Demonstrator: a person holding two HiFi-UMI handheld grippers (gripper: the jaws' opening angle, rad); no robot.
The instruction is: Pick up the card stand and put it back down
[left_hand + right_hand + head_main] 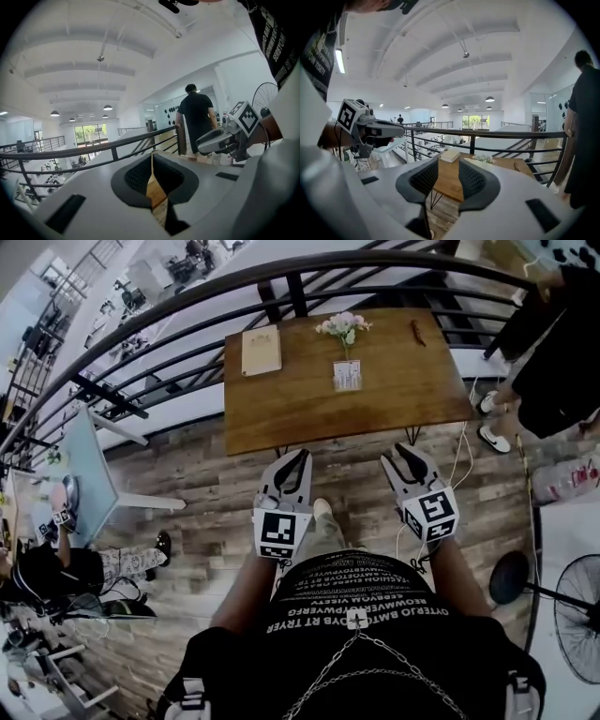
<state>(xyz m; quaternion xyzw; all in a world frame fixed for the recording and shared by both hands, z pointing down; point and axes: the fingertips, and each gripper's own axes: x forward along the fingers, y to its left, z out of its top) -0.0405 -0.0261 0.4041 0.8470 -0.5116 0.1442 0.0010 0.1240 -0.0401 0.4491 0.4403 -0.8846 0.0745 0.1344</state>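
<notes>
The card stand [347, 376], a small white upright card, stands at mid-table on the wooden table [281, 409], just in front of a little bunch of flowers [344, 326]. Both grippers hover over the plank floor, short of the table's near edge and apart from the stand. My left gripper [298, 457] has its jaws together with nothing between them; its own view shows only a thin slit between the pads [136, 176]. My right gripper [396, 454] stands open and empty, the table [447, 180] showing through the gap in the right gripper view.
A closed book [261, 351] lies at the table's far left and a small brown object [417, 332] at its far right. A dark metal railing [281, 277] runs behind the table. A person [553, 343] stands at the right. A fan [577, 615] stands lower right.
</notes>
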